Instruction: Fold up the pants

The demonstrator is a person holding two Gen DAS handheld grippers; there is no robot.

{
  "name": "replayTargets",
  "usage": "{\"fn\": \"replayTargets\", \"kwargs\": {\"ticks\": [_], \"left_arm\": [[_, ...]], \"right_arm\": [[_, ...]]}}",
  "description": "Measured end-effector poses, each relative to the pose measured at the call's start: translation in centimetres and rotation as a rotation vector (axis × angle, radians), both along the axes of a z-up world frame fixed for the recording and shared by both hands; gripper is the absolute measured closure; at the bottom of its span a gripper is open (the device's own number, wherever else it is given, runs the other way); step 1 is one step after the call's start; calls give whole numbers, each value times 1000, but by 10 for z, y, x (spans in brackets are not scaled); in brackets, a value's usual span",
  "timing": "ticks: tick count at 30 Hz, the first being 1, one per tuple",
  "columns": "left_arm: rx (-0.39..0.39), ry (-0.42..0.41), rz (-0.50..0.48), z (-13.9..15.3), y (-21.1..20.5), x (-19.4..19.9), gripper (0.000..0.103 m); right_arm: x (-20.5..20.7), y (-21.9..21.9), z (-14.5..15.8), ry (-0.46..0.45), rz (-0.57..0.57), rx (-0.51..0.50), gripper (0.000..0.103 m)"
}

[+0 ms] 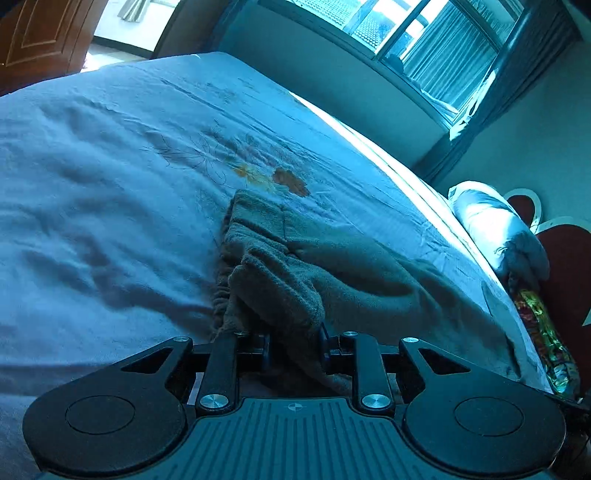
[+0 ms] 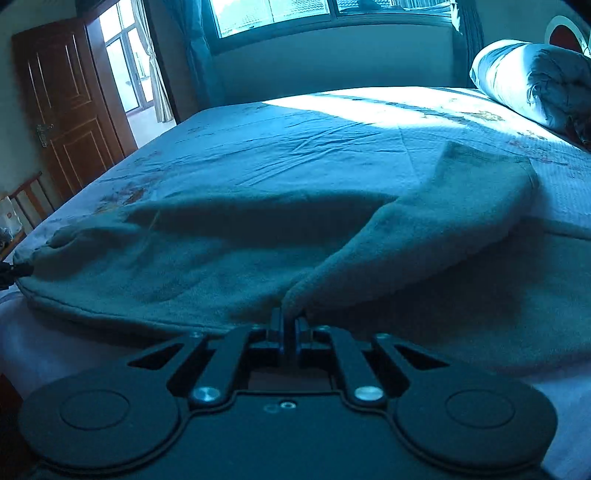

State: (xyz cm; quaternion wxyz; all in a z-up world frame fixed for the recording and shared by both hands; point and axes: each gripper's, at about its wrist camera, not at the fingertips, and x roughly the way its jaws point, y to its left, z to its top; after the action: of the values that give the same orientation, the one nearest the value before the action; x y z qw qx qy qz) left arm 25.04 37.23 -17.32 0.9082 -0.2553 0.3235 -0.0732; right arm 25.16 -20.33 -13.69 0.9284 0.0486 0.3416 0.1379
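Right wrist view takes in the whole bed [image 2: 258, 147], a wide blue-lit sheet running to the wall under the window [image 2: 332, 14], sunlight striping its far edge. Spread across the near side of that bed lie the pants [image 2: 184, 251], a soft fleecy pair lying crosswise, one leg lifted in a ridge that rises toward the right and sags back down. A rolled quilt [image 2: 535, 81] sits at the far right corner, and a brown door [image 2: 66, 110] stands on the left. Down at the bottom, the right gripper [image 2: 290, 325] has its jaws pressed together on a fold of the pants, the cloth running up out of the pinch. Over in the left wrist view, the same pants [image 1: 295, 258] bunch up in front of the camera on the embroidered sheet, the gathered waistband crumpled to the left. The left gripper [image 1: 293, 343] is clamped on a thick wad of that fabric, jaws held slightly apart by the cloth between them. Its tip shows at the far left edge of the right wrist view too.
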Motion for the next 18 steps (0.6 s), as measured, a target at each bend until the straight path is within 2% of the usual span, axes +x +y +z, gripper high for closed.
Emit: {"fn": "replayTargets", "kwargs": {"ticks": [2, 6, 8, 10, 11, 12, 14, 15, 18], "left_arm": [[-35, -15, 33, 1, 0, -4, 79], [34, -6, 14, 9, -9, 1, 79], [29, -12, 12, 15, -9, 2, 79], [16, -60, 7, 24, -11, -2, 79], [27, -79, 2, 26, -13, -4, 79], [47, -64, 1, 24, -15, -4, 79], [80, 7, 1, 8, -15, 1, 79], [66, 4, 3, 3, -12, 1, 78], [51, -8, 19, 4, -12, -2, 78]], "right_arm": [[4, -5, 1, 14, -36, 55, 103], [2, -5, 11, -1, -22, 36, 103], [2, -8, 16, -25, -29, 44, 103], [-2, -13, 25, -51, -48, 71, 103], [-7, -17, 28, -73, -56, 75, 103], [-8, -18, 27, -71, -55, 69, 103], [-1, -13, 8, 20, -31, 40, 103], [1, -11, -4, 63, -23, 13, 103], [-2, -12, -10, 52, -35, 32, 103]]}}
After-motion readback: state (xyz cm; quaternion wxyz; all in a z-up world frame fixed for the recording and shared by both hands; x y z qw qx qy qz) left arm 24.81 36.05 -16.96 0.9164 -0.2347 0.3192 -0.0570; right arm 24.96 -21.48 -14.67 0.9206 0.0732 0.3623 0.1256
